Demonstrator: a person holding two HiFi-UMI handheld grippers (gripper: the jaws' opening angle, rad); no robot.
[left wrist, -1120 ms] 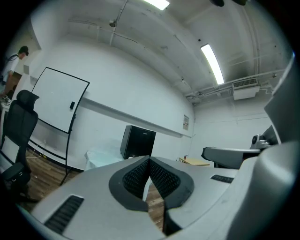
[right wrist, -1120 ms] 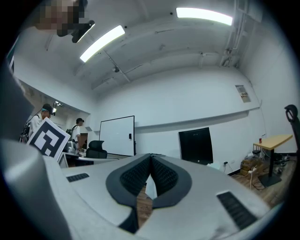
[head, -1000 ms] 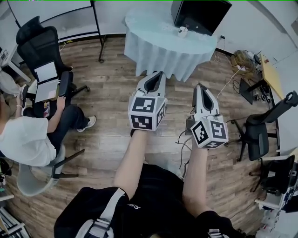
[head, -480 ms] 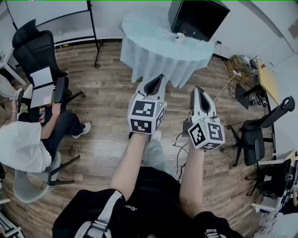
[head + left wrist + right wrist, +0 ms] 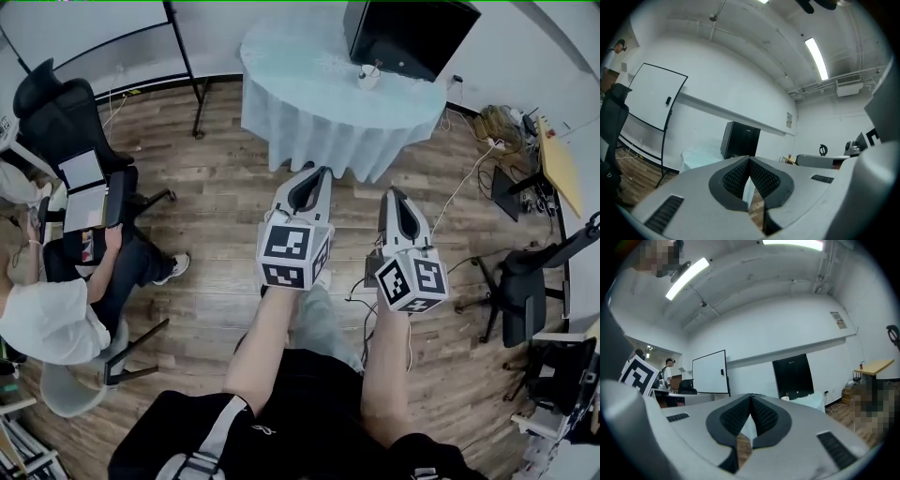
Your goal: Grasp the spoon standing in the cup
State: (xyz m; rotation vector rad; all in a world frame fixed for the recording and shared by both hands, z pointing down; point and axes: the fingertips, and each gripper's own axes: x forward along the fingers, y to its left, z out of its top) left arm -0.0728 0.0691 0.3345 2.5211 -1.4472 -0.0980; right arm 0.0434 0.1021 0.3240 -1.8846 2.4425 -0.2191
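Note:
A small white cup (image 5: pixel 368 78) with a thin spoon (image 5: pixel 376 67) standing in it sits on a round table (image 5: pixel 309 66) with a pale blue cloth, far ahead in the head view. The cup (image 5: pixel 786 398) shows tiny in the right gripper view, before a black screen (image 5: pixel 792 376). My left gripper (image 5: pixel 323 172) and right gripper (image 5: pixel 394 193) are held side by side over the wooden floor, well short of the table. Both are shut with their tips meeting and nothing between them.
A black screen (image 5: pixel 410 33) stands on the table behind the cup. A whiteboard stand (image 5: pixel 183 56) is at the back left. A seated person (image 5: pixel 56 300) and office chairs (image 5: pixel 66 117) are at the left; another chair (image 5: pixel 525 291) and cables (image 5: pixel 469 169) lie at the right.
The table and cup have shifted slightly in the head view as the head moved. Both grippers keep their pose, side by side and shut.

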